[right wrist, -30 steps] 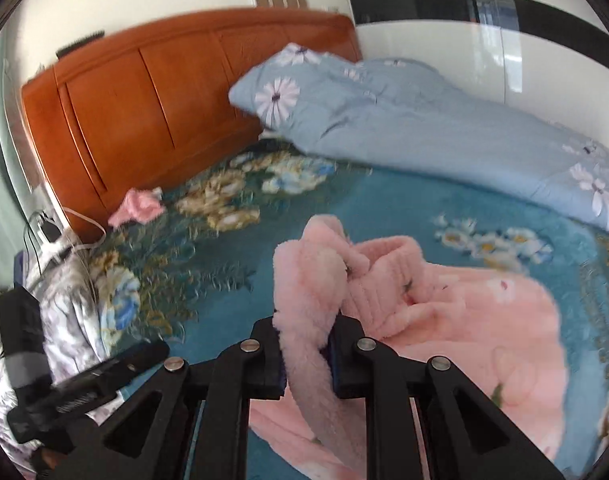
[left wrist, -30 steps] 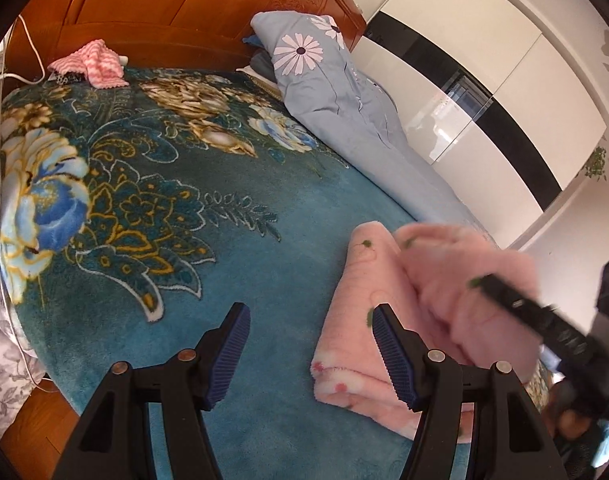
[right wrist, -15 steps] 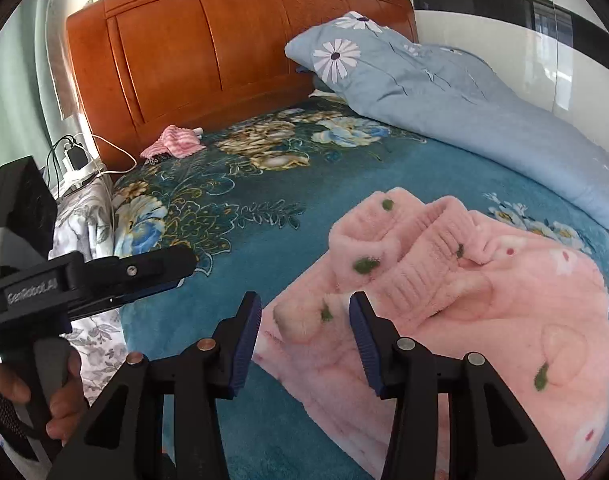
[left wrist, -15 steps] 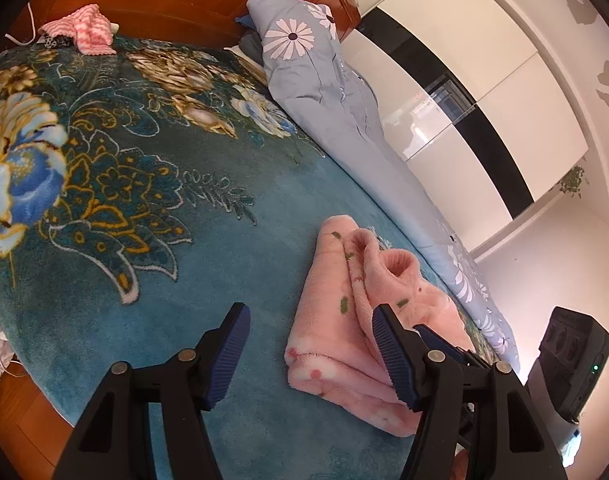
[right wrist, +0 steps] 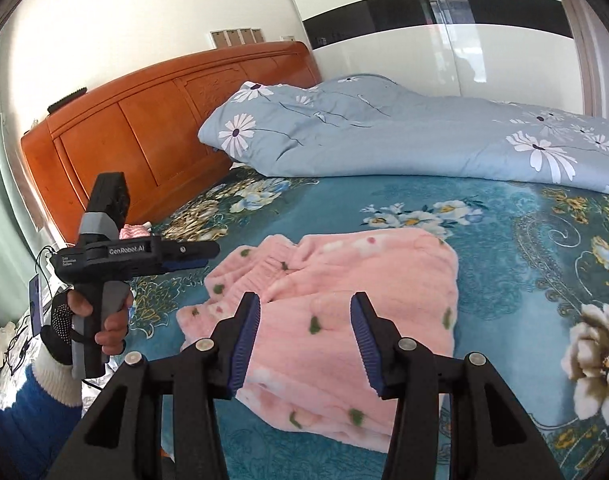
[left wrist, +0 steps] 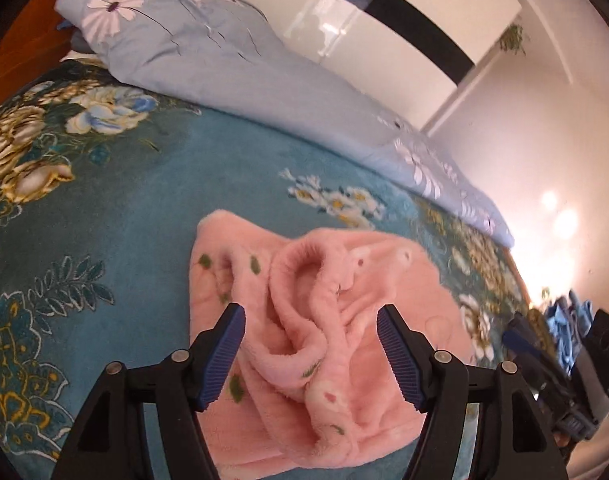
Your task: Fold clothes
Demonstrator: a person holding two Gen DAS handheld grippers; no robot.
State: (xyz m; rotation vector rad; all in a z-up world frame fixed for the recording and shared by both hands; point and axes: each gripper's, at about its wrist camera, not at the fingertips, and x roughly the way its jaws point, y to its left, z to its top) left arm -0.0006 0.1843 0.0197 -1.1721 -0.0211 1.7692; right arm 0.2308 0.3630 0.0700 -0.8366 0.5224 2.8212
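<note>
A pink fleece garment (right wrist: 344, 304) with green dots lies folded on the teal floral blanket (right wrist: 504, 216); its ribbed cuffs and collar bunch on top in the left wrist view (left wrist: 316, 320). My left gripper (left wrist: 310, 354) is open and empty just above the garment's bunched part. It also shows from the side in the right wrist view (right wrist: 192, 254), left of the garment. My right gripper (right wrist: 304, 340) is open and empty, held above the garment's near edge.
A light blue daisy-print duvet (right wrist: 384, 132) lies heaped along the far side of the bed (left wrist: 224, 60). An orange wooden headboard (right wrist: 152, 128) stands at the back left. A small pink striped cloth (right wrist: 134, 232) lies near it. White wardrobe doors (right wrist: 464, 52) stand behind.
My right gripper let go of the pink garment, opened and drew back above it. My left gripper swung right to hover over the garment's bunched top.
</note>
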